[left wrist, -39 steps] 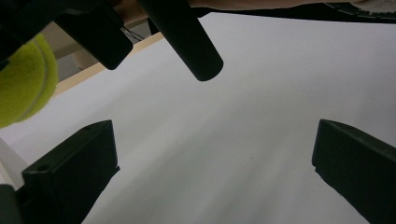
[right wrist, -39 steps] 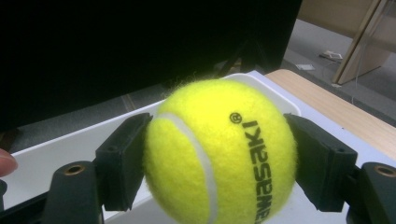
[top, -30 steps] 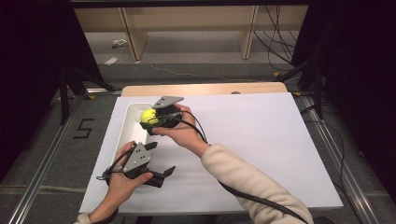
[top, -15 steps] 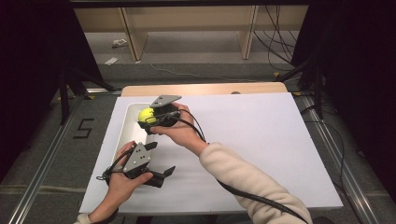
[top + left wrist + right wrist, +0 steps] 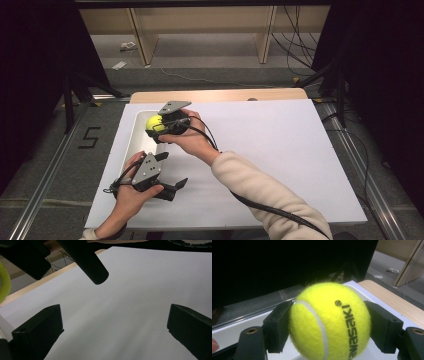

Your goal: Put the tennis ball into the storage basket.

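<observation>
Nearest the person, the left hand-held gripper [image 5: 172, 187] rests low over the bare white counter [image 5: 280, 150], its jaws spread wide with nothing between them. Just beyond it, the right hand-held gripper [image 5: 152, 125] is clamped on both sides of a yellow tennis ball [image 5: 154, 122], holding it over the white tray [image 5: 134, 137] at the counter's left edge. Farther back, a wooden shelf frame [image 5: 145, 40] stands on the grey floor [image 5: 210, 55], well apart from both.

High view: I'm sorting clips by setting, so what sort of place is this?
Probably a lab recording station, not a home: a white-covered table ringed by black curtains, loose cables on the floor, and a number marked on the floor.
</observation>
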### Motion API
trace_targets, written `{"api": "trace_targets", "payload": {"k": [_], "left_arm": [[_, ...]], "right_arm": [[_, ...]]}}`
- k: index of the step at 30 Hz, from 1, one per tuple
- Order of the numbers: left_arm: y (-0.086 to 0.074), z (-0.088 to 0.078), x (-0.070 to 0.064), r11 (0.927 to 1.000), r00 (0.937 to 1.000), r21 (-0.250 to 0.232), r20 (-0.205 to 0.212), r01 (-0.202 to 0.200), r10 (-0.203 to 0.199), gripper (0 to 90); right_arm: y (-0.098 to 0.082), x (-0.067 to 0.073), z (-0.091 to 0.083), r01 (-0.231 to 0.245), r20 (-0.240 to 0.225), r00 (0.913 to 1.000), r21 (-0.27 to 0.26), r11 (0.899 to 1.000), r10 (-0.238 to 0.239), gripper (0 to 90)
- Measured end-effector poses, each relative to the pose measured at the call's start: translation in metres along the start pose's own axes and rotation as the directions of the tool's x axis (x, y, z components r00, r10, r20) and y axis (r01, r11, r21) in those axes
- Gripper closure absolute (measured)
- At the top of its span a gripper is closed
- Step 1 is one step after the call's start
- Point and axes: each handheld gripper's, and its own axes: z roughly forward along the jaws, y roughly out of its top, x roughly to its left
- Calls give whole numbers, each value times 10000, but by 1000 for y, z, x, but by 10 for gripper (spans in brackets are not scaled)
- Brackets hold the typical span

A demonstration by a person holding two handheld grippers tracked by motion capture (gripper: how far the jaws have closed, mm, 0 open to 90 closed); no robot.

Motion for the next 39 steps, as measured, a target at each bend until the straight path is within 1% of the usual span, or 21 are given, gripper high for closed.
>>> {"api": "trace_targets", "payload": {"k": [10, 19, 20, 24, 29, 32, 34, 39], "left_arm": [[0, 0, 0, 10000, 10000, 6, 3, -40, 40, 0], [0, 0, 0, 10000, 10000, 16, -4, -63, 63, 0], [0, 0, 0, 10000, 10000, 18, 7, -11, 11, 0], [0, 0, 0, 10000, 10000, 13, 17, -39, 39, 0], [0, 0, 0, 10000, 10000, 18, 7, -66, 66, 0], [0, 0, 0, 10000, 10000, 18, 19, -9, 9, 0], [0, 0, 0, 10000, 10000, 18, 10, -61, 61, 0], [0, 0, 0, 10000, 10000, 4, 21, -23, 23, 0]], "right_arm": [[1, -1, 5, 48, -116, 9999, 106, 9999, -47, 271], [1, -4, 9, -72, -88, 9999, 193, 9998, 74, 271], [1, -4, 9, -46, -76, 10000, 168, 9998, 47, 271], [2, -4, 10, -23, -46, 10000, 168, 9999, 24, 271], [4, -4, 11, 62, -86, 9999, 197, 9998, -61, 271], [5, -4, 12, 50, -112, 9999, 214, 9998, -47, 271], [5, -4, 13, 67, -118, 9999, 234, 9997, -64, 271], [6, -3, 15, 80, -172, 9998, 276, 9996, -75, 271]]}}
